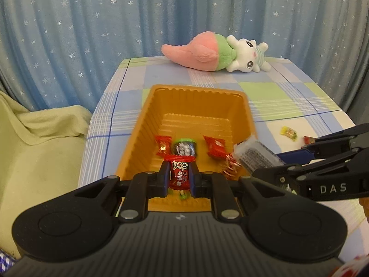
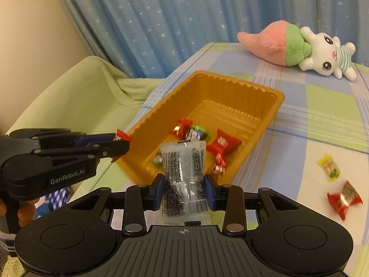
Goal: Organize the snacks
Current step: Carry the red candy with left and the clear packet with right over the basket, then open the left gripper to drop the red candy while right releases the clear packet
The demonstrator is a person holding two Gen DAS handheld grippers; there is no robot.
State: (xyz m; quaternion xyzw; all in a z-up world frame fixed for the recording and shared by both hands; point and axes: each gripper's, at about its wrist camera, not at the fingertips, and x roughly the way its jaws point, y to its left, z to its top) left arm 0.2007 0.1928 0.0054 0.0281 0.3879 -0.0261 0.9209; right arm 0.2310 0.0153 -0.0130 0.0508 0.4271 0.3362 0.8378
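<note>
Jaws of the left gripper (image 1: 180, 177) clamp a small red wrapped candy (image 1: 181, 173); the right gripper (image 2: 184, 190) clamps a clear plastic sachet of dark granules (image 2: 183, 180), both above the ribbed orange plastic tray (image 2: 233, 85) holding red sweets; a pink-and-white plush toy (image 2: 299, 48) lies beyond on the checked tablecloth (image 2: 322, 115).

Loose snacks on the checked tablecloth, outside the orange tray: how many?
2. A yellow wrapped candy and a red wrapped candy lie right of the orange plastic tray. More may be hidden behind the claws.
</note>
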